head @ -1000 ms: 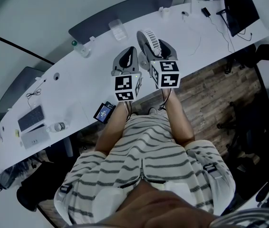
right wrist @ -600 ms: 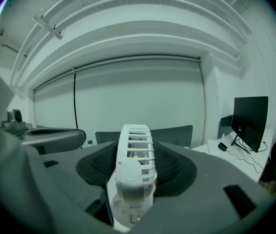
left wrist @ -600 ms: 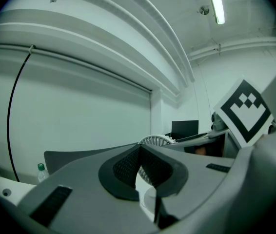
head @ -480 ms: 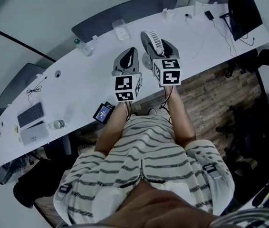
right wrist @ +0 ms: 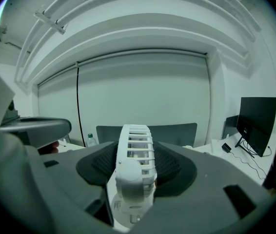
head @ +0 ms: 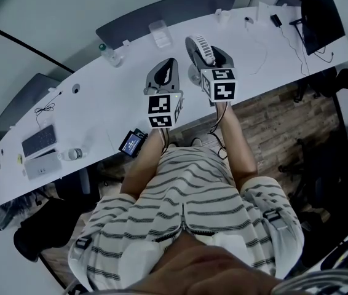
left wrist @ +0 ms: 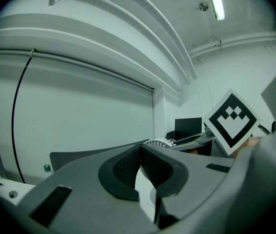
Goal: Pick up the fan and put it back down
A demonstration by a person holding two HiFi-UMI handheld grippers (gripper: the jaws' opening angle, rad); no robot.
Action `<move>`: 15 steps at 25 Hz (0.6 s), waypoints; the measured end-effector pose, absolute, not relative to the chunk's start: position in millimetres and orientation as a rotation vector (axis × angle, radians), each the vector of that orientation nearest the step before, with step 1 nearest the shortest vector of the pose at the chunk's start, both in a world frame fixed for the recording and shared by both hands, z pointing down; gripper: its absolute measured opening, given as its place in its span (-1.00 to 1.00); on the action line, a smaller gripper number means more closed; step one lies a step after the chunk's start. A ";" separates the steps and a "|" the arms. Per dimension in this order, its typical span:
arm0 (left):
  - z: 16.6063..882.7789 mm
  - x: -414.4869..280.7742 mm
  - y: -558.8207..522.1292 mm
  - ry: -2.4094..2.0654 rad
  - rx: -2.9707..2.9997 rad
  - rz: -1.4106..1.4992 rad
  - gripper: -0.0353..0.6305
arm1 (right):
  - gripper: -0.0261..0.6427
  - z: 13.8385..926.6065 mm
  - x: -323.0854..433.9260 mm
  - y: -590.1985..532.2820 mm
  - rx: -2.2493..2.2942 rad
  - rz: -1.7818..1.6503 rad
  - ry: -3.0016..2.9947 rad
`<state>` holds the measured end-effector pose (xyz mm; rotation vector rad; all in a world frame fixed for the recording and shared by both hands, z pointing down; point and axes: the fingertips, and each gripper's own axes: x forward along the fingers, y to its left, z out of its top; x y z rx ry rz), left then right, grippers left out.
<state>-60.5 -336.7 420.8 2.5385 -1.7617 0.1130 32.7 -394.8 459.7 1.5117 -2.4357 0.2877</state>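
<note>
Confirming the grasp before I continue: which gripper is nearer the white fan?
Right. The right gripper is shut on the fan, one jaw each side of its head. The left gripper sits to the fan's left, apart from it, jaws together, empty.

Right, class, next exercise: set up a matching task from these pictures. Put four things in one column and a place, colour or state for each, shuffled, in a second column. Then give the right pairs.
Things:
1. fan
2. left gripper
3. monitor
4. bottle

Descriptions:
A. jaws together, nothing between them
B. dark, at the right end of the desk
C. white, clamped between the jaws of the right gripper
D. has a green cap

Pairs: 1-C, 2-A, 3-B, 4-D
</note>
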 end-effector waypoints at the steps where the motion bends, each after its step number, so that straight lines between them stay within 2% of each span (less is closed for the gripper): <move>1: 421.2 -61.5 -336.5 -1.766 2.536 0.116 -0.87 | -0.24 461.8 32.2 -396.3 1.499 0.289 -2.436; 15: 428.6 -78.1 -334.8 -1.814 2.487 0.165 -0.87 | -0.24 509.5 14.9 -437.0 1.254 0.264 -2.414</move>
